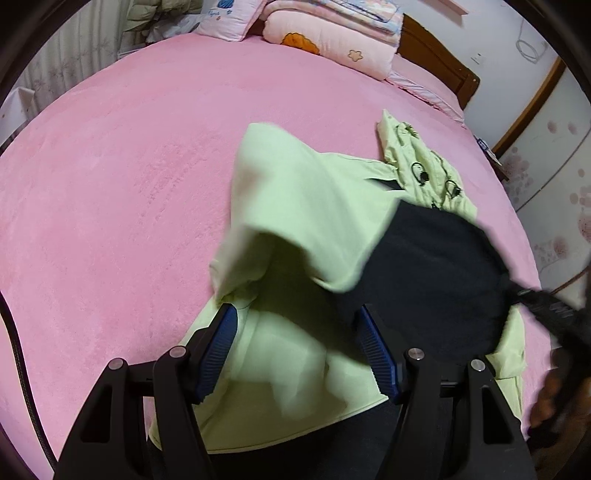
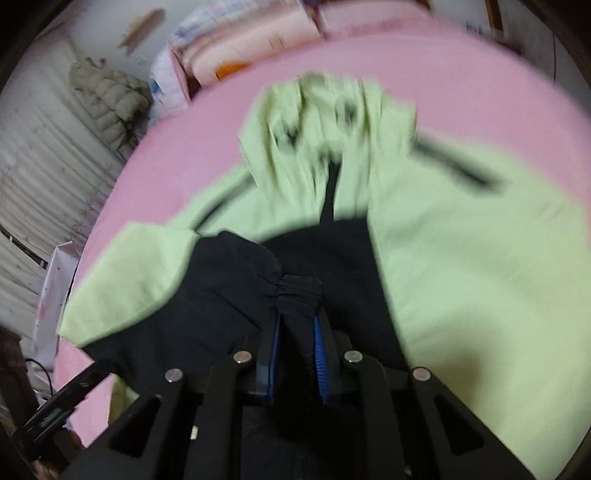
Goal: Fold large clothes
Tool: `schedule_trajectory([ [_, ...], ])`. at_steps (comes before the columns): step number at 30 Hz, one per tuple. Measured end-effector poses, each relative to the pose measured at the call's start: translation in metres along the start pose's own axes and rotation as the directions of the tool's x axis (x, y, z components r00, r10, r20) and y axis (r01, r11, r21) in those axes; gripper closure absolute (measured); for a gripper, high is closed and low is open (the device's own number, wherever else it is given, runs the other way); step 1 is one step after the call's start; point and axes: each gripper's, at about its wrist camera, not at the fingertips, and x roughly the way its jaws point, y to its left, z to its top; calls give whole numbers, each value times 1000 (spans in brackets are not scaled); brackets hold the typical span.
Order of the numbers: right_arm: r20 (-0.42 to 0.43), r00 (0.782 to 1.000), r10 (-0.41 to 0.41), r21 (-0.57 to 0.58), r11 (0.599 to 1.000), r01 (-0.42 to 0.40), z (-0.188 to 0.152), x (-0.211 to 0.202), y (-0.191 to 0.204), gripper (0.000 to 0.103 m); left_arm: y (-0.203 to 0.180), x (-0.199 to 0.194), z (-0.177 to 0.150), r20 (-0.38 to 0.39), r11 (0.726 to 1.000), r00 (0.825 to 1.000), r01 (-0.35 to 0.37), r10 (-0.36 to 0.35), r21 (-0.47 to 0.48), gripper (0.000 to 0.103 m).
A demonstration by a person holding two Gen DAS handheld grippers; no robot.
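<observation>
A large light-green and black hooded jacket (image 1: 306,206) lies on a pink bed (image 1: 129,184). Its hood (image 1: 417,158) points to the far right. A green part is lifted and blurred in mid-air. My left gripper (image 1: 295,314) is open, its blue pads (image 1: 221,343) spread over the green cloth near the front edge, holding nothing. In the right wrist view the jacket (image 2: 461,258) is blurred. My right gripper (image 2: 297,321) is shut on a bunched black part of the jacket (image 2: 295,291), and it shows as a dark shape in the left wrist view (image 1: 554,310).
Folded pink quilts and pillows (image 1: 325,33) are stacked at the head of the bed by a wooden headboard (image 1: 439,62). A grey padded coat (image 2: 107,96) hangs by the curtain. A wardrobe door (image 1: 554,166) stands on the right.
</observation>
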Motion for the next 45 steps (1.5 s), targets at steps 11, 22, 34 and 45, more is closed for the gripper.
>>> schedule_trajectory([
  [11, 22, 955, -297, 44, 954, 296, 2, -34, -75, 85, -5, 36, 3, -15, 985, 987, -163, 163, -52, 37],
  [22, -152, 968, -199, 269, 934, 234, -40, -15, -142, 69, 20, 33, 13, -50, 979, 983, -181, 177, -94, 37],
  [34, -144, 974, -175, 167, 966, 198, -52, 3, -132, 68, -4, 83, 29, -127, 971, 963, -237, 240, 35, 62],
  [45, -85, 960, -267, 43, 961, 272, -25, -25, -98, 69, -19, 31, 59, -7, 959, 965, -259, 261, 113, 52],
])
